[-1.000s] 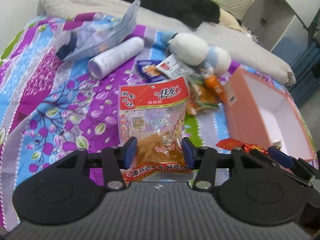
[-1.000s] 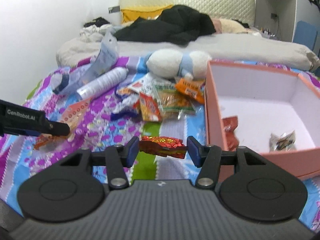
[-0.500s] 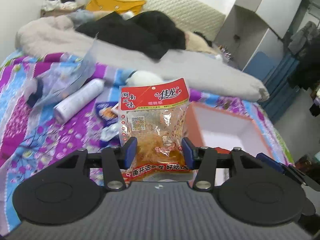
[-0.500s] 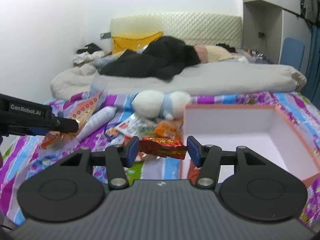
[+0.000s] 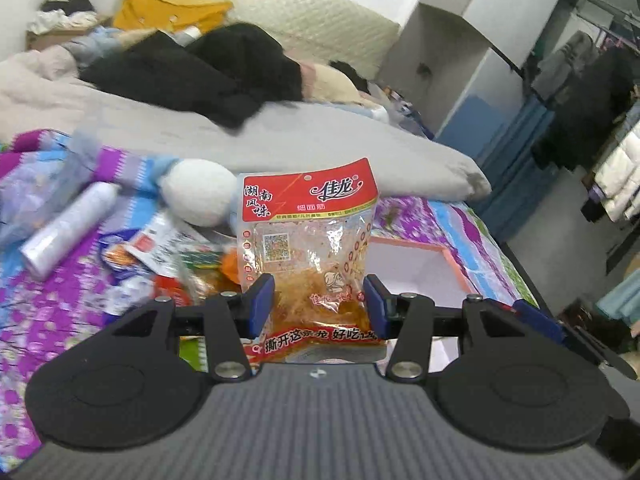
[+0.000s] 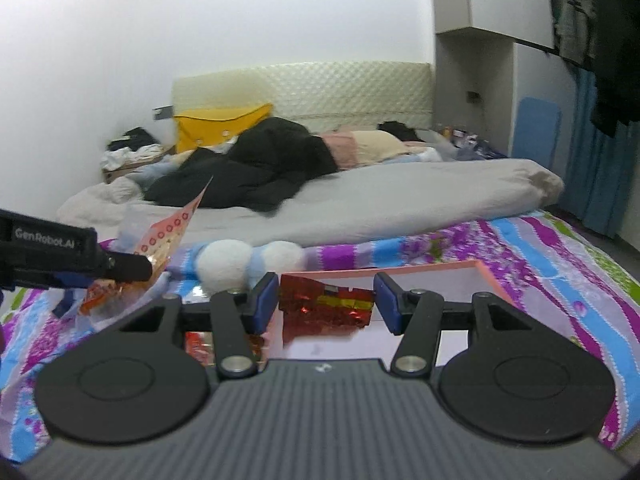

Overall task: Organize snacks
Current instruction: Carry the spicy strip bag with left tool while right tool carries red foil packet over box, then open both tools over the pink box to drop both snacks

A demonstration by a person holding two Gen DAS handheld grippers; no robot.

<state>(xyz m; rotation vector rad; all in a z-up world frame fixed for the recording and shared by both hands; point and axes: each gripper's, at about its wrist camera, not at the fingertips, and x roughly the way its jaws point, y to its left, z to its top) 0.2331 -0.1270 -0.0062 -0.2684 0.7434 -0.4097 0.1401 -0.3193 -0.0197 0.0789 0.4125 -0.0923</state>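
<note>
Your left claw (image 5: 319,306) grips a clear, red-topped packet of orange snack strips (image 5: 308,256), its blue pads (image 5: 262,304) pressed on the packet's lower sides, jaws about half apart. Your right claw (image 6: 326,306) pinches a crinkled red foil snack (image 6: 325,309) the same way. A second ago both packets hung low over the flowered bedspread (image 5: 60,308); now both ride higher, and the pink box (image 6: 486,274) has slid from off to the right to just ahead of and below each claw. That reads as the carry nearly done, with release over the white interior the step left.

Left of and beyond your left claw, the unsorted pile of wrappers (image 5: 168,252) lies on the spread, a white canister (image 5: 68,236) farther left, a white and blue plush toy (image 5: 200,196) behind the packet. Beyond lie a grey duvet (image 6: 400,200) and dark clothing (image 5: 192,76).

In the right wrist view, your left claw (image 6: 132,268) with its packet sits close by on the left. With both claws converging on one box, they could bump, and the box's near wall stands in the way of a low drop.
</note>
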